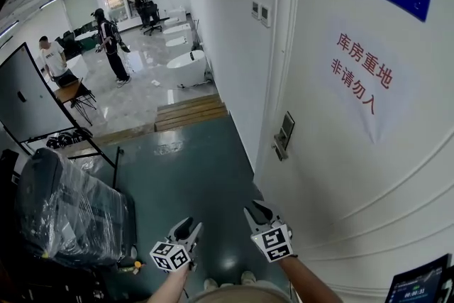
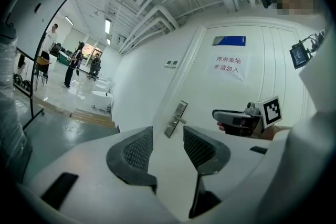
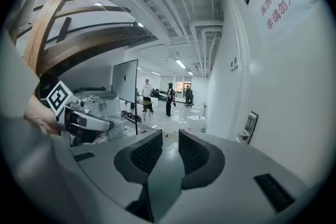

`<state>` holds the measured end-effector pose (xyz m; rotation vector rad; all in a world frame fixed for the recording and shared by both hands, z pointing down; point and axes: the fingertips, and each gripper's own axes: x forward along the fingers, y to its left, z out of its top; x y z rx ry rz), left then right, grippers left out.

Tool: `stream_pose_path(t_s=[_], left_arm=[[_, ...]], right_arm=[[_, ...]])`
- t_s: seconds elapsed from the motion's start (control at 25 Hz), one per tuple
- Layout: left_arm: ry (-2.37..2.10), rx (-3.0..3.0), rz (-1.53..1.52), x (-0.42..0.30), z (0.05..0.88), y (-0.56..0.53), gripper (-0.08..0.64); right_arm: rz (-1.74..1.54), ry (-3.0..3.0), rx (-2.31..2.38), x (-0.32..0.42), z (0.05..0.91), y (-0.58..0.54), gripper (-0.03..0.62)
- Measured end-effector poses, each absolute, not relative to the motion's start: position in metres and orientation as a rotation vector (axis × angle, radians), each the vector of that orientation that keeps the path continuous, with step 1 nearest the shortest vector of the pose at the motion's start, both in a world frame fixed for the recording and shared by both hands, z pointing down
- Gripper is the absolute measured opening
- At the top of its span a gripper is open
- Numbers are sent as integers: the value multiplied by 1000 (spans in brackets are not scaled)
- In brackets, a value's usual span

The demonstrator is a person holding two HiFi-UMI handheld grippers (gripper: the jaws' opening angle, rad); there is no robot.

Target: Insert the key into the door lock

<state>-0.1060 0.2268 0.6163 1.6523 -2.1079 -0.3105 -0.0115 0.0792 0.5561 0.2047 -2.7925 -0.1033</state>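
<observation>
Lowest in the head view, both grippers are held low in front of the person's body, side by side and well apart from the door (image 1: 340,174). That reads as a ready stance, not a reach. The left gripper (image 1: 190,227) points up toward the door lock (image 1: 284,137), and its own view shows the ribbed pads standing apart with only the white door and the lock plate in the gap. It carries nothing. The right gripper (image 1: 259,209) is nearer the door, and its jaws are also parted, more narrowly, with bare floor showing between them.

No key shows in any view, neither between the jaws nor in the lock, so I judge the insertion has not started and a key must be found first. The lock, a metal plate with a lever handle, sits on the door's left edge beside the frame, ahead of and above both grippers. The right gripper is probably the one suited to reach it, being on the door's side. A sign with red lettering (image 1: 362,74) hangs on the door above, and a plastic-wrapped bundle (image 1: 71,209) stands to the left, clear of the path
</observation>
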Motion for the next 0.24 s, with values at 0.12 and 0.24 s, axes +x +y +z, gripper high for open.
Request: stream_pose_path(t_s=[0.12,0.24], left_arm=[[-2096,1658,-314,-107,619,227,196],[-2091,1659,-327,-110,621,229,196]], right_arm=[[-92,-2783,208,-11,557,80,101],[-89,-2785,216,-11,555,81,101]])
